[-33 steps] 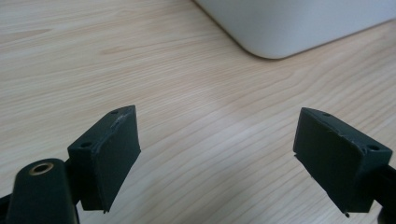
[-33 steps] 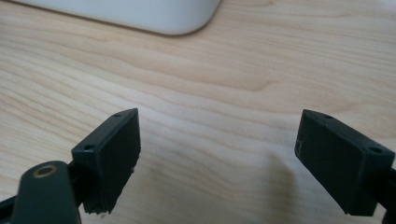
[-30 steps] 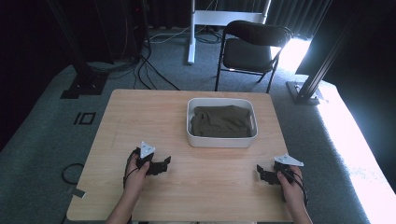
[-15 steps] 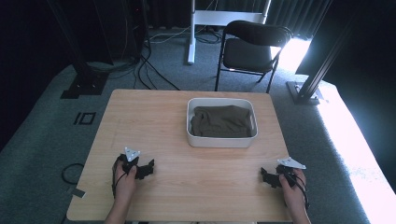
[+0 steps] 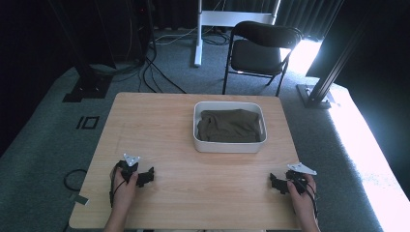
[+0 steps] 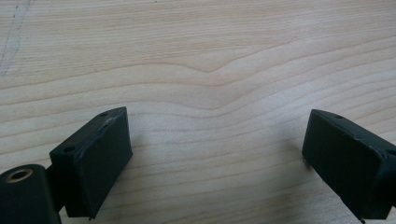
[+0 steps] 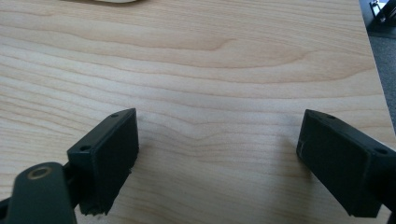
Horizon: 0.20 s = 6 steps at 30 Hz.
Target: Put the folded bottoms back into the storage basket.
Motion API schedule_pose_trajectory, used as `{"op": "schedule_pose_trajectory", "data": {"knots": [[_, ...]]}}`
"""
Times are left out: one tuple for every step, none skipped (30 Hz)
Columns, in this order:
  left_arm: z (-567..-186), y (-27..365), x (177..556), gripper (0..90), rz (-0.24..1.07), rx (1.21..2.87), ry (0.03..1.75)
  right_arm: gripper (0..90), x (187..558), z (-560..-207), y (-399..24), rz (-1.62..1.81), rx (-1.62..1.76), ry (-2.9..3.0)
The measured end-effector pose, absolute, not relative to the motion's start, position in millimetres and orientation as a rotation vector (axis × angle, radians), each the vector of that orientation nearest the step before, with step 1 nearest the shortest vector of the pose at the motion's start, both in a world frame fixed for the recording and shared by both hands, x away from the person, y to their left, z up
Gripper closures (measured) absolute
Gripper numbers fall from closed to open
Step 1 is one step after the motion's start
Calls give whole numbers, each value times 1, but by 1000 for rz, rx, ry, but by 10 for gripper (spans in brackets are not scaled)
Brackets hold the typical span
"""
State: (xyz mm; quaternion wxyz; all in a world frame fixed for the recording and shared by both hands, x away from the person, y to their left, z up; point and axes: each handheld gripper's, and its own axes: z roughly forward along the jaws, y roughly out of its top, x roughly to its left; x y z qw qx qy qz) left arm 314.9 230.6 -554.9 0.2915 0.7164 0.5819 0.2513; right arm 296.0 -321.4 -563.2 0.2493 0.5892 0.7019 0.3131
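Grippers first, since they're nearest: the left gripper [image 5: 145,177] is held low over the near left part of the table [image 5: 159,125], wrapped by the left hand [image 5: 124,186], with its grey plate [image 5: 131,159] on top. In the left gripper view [image 6: 215,154] the jaws are seen spread wide apart with just bare wood grain between them, nothing gripped. Same deal on the other side: the right gripper [image 5: 276,183] is held by the right hand [image 5: 302,197] near the table's near right corner, a grey plate [image 5: 301,168] on it too. In the right gripper view [image 7: 217,158] the jaws are parted wide, bare wood between them, and the table's edge with grey floor [image 7: 384,56] is caught at the right. The two grippers are kept well apart from each other.

Farther back, a white bin [image 5: 229,145] is set a bit right of the table's middle, well clear of both grippers. A dark olive cloth [image 5: 229,125] is bunched inside it and covers pretty much the whole bottom.

Past the table, a black folding chair [image 5: 261,46] is parked on grey carpet [image 5: 48,145], with a white stand [image 5: 199,29] to its left and cables [image 5: 154,72] trailed across the floor. A black frame post [image 5: 333,72] is seen slanting at the right.
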Motion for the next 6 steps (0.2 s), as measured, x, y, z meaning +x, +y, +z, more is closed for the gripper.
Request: {"op": "schedule_pose_trajectory", "data": {"knots": [[-555,231,315,94,670,1909,1552,125,296,-563,-321,853,1605,1912],[-555,231,315,94,670,1909,1552,125,296,-563,-321,853,1604,1912],[-555,231,315,94,669,1909,1552,124,296,-563,-321,855,1606,1912],[-555,231,315,94,669,1908,1552,124,296,-563,-321,854,1605,1912],[-555,231,315,94,669,1909,1552,122,296,-563,-321,854,1607,1910],[-555,231,315,94,669,1908,1553,122,296,-563,-321,852,1609,1907]]}}
